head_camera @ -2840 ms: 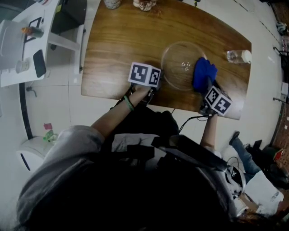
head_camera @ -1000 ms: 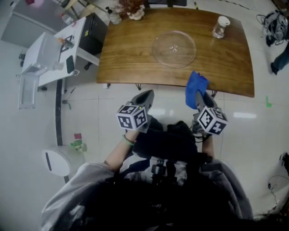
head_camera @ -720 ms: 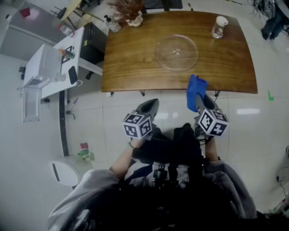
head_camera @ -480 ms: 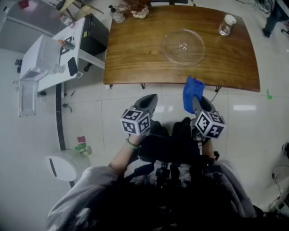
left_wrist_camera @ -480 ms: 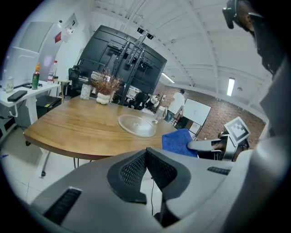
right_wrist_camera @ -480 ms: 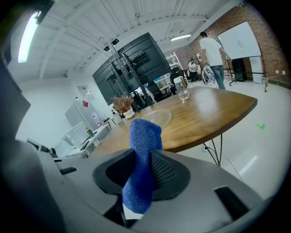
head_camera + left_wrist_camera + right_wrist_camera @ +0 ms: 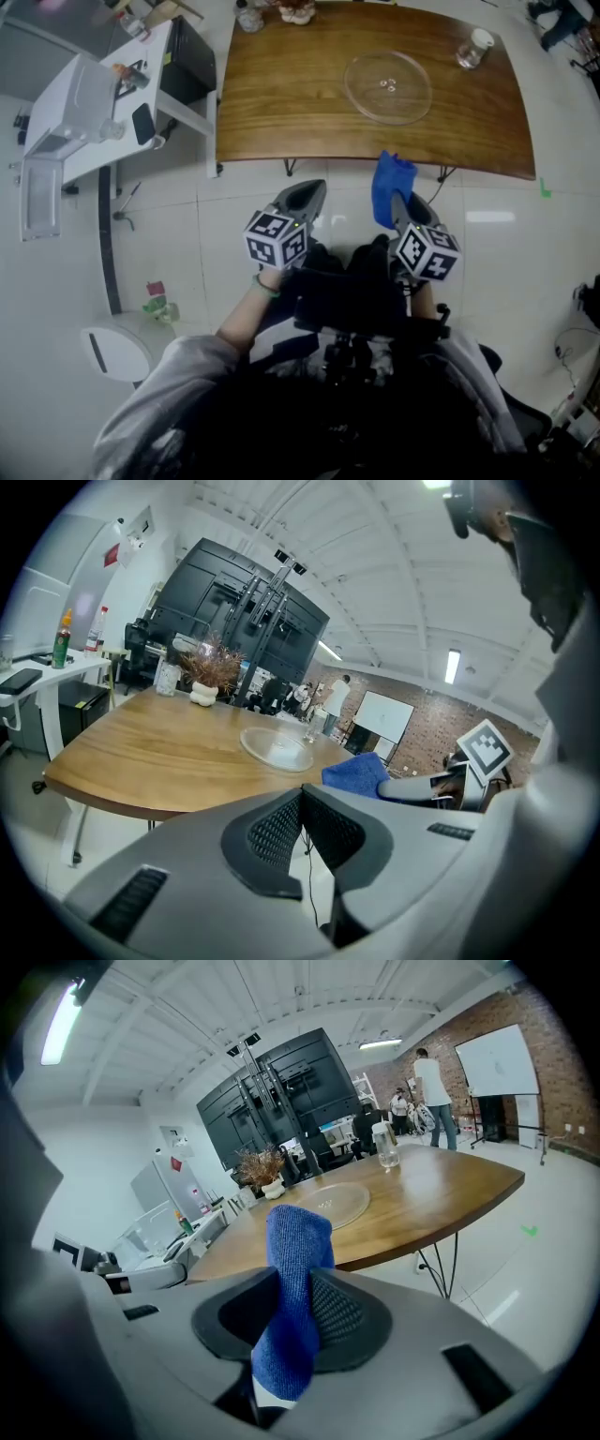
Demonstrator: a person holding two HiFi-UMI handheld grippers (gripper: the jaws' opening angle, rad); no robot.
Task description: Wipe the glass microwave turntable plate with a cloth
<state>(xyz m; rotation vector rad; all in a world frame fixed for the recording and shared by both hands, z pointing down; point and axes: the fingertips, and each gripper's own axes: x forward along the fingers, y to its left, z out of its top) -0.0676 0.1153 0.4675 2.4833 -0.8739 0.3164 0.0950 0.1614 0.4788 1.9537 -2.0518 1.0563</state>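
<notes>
Centrally, shows the right gripper [image 7: 405, 214] clamped on an upright blue cloth [image 7: 390, 181] and the left gripper [image 7: 302, 199] closed on nothing, both short of the wooden table [image 7: 281, 84]; places the glass turntable plate [image 7: 387, 87] flat on that table, near a jar [image 7: 472, 52].

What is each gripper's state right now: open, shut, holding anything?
Left gripper: jaws together, holding nothing.
Right gripper: jaws shut on the blue cloth.
</notes>
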